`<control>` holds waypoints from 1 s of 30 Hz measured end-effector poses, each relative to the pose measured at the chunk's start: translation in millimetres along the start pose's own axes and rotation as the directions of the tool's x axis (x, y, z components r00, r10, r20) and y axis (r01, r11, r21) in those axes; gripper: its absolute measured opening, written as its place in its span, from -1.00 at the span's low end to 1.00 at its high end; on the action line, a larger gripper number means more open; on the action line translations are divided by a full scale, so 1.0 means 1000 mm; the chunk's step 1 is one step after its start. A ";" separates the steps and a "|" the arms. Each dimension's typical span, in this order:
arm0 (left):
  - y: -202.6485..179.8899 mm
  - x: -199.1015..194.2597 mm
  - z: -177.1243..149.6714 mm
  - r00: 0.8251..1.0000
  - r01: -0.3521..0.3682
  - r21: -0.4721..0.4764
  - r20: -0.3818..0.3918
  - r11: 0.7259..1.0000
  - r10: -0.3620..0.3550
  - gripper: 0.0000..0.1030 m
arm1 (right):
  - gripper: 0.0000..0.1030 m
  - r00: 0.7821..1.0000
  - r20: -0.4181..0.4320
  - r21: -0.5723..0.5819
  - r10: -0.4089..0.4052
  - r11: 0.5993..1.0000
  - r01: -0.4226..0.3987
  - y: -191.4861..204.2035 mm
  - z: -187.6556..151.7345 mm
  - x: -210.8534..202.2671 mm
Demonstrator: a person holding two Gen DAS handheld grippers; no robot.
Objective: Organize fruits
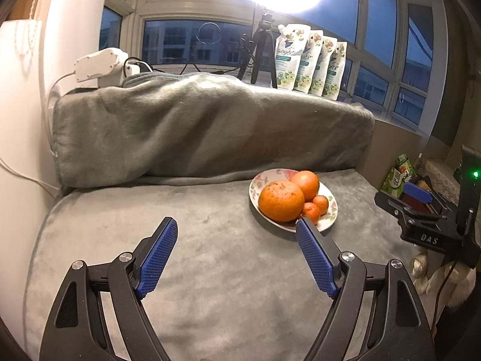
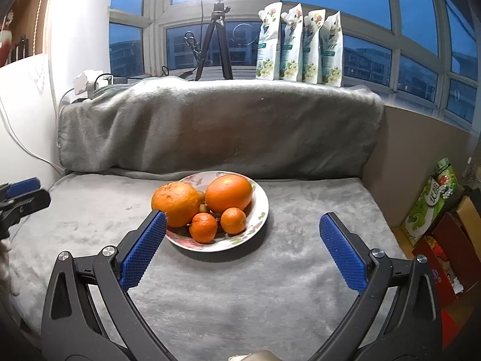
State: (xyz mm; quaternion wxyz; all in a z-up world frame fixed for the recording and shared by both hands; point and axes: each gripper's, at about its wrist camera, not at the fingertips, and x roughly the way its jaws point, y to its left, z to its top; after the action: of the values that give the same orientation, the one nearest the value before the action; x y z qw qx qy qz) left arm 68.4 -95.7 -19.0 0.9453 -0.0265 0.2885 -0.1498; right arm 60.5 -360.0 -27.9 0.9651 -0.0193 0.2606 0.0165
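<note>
The left gripper (image 1: 236, 230) pointed down at a shallow angle over the grey blanket (image 1: 195, 270), jaws spread wide and empty, its right pad tip overlapping the near rim of the floral plate (image 1: 329, 221) in the picture. The right gripper (image 2: 243, 225) took a like downward tilt, jaws also wide with nothing between them, the plate lying just ahead between the pad tips.

The plate sat on the blanket and carried two large oranges (image 2: 230, 194) and two small mandarins (image 2: 203, 227). Only the right wrist view showed small brownish fruits (image 2: 204, 207) tucked between the oranges. Only the left wrist view showed the right gripper from outside, at the right edge, well apart from the plate.
</note>
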 end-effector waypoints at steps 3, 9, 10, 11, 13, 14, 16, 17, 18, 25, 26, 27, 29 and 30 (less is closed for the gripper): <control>-0.002 -0.002 -0.004 1.000 -0.013 0.009 -0.006 1.000 0.013 0.58 | 1.00 1.000 0.004 0.009 -0.009 1.000 0.009 0.000 0.000 -0.001; -0.006 -0.006 -0.011 0.999 -0.034 0.020 -0.014 0.999 0.034 0.58 | 1.00 1.000 0.006 0.027 -0.022 0.999 0.022 -0.003 -0.002 -0.002; -0.006 -0.006 -0.011 0.999 -0.035 0.020 -0.015 0.999 0.036 0.58 | 1.00 1.000 0.005 0.026 -0.024 0.999 0.024 -0.003 -0.002 -0.001; -0.007 -0.006 -0.011 0.999 -0.035 0.020 -0.014 0.999 0.036 0.58 | 1.00 1.000 0.005 0.025 -0.025 0.999 0.025 -0.003 -0.002 -0.001; -0.007 -0.006 -0.011 0.999 -0.032 0.018 -0.016 0.999 0.032 0.58 | 1.00 1.000 0.004 0.022 -0.026 0.999 0.026 -0.002 -0.003 -0.001; -0.007 -0.006 -0.011 0.999 -0.029 0.018 -0.018 0.999 0.030 0.58 | 1.00 1.000 0.005 0.024 -0.027 0.999 0.027 -0.002 -0.003 -0.002; -0.009 -0.005 -0.011 0.999 -0.027 0.018 -0.019 0.999 0.028 0.58 | 1.00 1.000 0.004 0.022 -0.028 0.999 0.028 -0.002 -0.003 -0.001; -0.009 -0.005 -0.012 0.999 -0.026 0.019 -0.019 0.999 0.026 0.58 | 1.00 1.000 0.004 0.022 -0.026 0.999 0.026 -0.002 -0.003 -0.001; -0.010 -0.006 -0.011 0.999 -0.025 0.019 -0.019 1.000 0.026 0.58 | 1.00 1.000 0.004 0.023 -0.026 0.999 0.026 -0.001 -0.003 -0.001; -0.009 -0.008 -0.011 1.000 -0.024 0.014 -0.011 1.000 0.024 0.58 | 1.00 1.000 0.006 0.021 -0.025 0.999 0.025 -0.001 -0.003 -0.001; -0.009 -0.008 -0.011 1.000 -0.023 0.013 -0.011 1.000 0.023 0.58 | 1.00 1.000 0.005 0.021 -0.025 0.999 0.024 0.000 -0.003 -0.001; -0.009 -0.009 -0.011 1.000 -0.022 0.012 -0.011 1.000 0.022 0.58 | 1.00 1.000 0.005 0.022 -0.025 0.999 0.025 0.000 -0.003 -0.002; -0.008 -0.009 -0.011 1.000 -0.022 0.011 -0.010 1.000 0.022 0.58 | 1.00 1.000 0.005 0.022 -0.025 0.999 0.025 0.000 -0.003 -0.002; -0.008 -0.009 -0.011 1.000 -0.022 0.011 -0.011 1.000 0.022 0.58 | 1.00 1.000 0.005 0.022 -0.024 0.999 0.024 0.000 -0.003 -0.002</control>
State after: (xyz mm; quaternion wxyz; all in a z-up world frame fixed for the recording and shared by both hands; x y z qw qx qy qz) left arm 52.9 -100.6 -22.2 0.9455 -0.0174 0.2930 -0.1412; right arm 57.4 -360.6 -29.8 0.9660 -0.0120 0.2582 0.0021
